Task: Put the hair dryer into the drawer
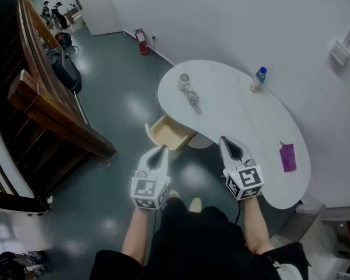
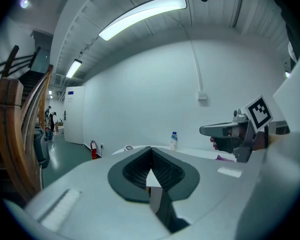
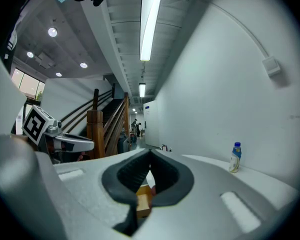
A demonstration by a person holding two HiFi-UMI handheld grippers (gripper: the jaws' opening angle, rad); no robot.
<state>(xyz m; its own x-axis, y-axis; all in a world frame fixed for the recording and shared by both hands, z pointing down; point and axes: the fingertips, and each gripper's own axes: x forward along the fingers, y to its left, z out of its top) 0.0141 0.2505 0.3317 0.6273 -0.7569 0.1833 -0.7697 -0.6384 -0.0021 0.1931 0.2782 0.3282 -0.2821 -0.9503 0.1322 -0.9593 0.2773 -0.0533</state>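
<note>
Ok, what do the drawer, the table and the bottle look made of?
Drawer: looks like pale bare wood or plywood; tan and matt inside.
Table: smooth white top, possibly laminate or painted board; even colour, no grain visible.
Bottle: probably plastic; light translucent body with a blue cap, too small to be sure.

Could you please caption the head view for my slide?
Both shut, the left gripper and right gripper face a white table bearing the hair dryer, its drawer open.
</note>
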